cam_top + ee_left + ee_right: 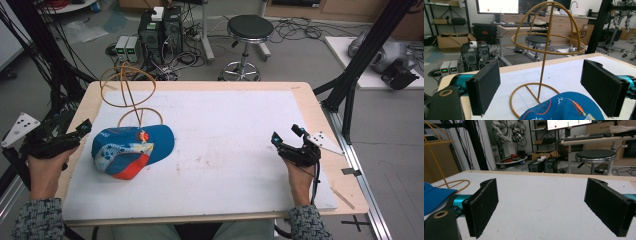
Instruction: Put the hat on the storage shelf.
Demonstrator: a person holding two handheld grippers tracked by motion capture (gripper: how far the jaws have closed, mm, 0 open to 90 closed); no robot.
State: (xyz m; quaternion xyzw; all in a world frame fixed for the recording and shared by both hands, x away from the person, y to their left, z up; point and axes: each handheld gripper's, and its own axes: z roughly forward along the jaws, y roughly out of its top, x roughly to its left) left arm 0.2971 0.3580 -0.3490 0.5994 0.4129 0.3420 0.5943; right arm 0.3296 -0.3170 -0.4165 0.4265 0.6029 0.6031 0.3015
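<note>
— On the desk (225,130), what's where?
— Cap (131,150), blue with a red brim, lies left of centre. Wire stand (131,95) upright just behind it, base ring touching the cap's far edge.
— Your tongs?
— My left tongs (85,127) sit at the left edge, spread, near the cap, gripping nothing. My right tongs (286,134) rest well apart at the right, spread too.

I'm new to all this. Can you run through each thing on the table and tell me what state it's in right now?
cap: lying on the white table cover, not on the stand.
hat stand: upright, bare, just behind the cap.
left gripper: open, holding nothing, beside the cap.
right gripper: open, holding nothing, apart from both.
</note>
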